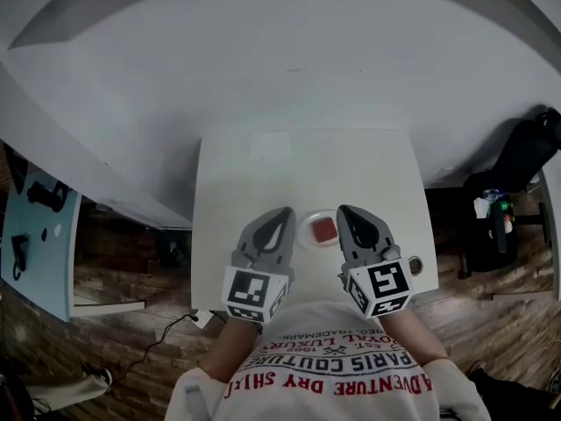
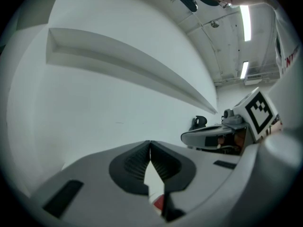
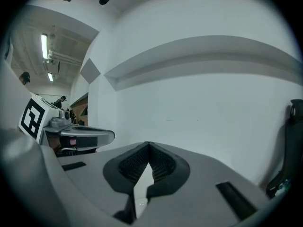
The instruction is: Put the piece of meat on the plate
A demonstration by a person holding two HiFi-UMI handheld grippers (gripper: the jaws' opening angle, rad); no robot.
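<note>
A red piece of meat (image 1: 325, 229) lies on a small white plate (image 1: 306, 234) near the front of the white table (image 1: 237, 191). My left gripper (image 1: 282, 214) hovers just left of the plate, shut and empty. My right gripper (image 1: 345, 212) hovers just right of it, also shut with nothing held. In the left gripper view the jaws (image 2: 150, 144) meet at the tips, and a sliver of the red meat (image 2: 159, 203) shows below them. The right gripper view shows jaws (image 3: 148, 145) closed tip to tip against the white wall.
A small round brown-rimmed object (image 1: 415, 265) sits at the table's front right corner. A black chair (image 1: 517, 160) and a bottle (image 1: 496, 204) stand to the right of the table, a blue desk (image 1: 35, 235) to the left. Wooden floor surrounds the table.
</note>
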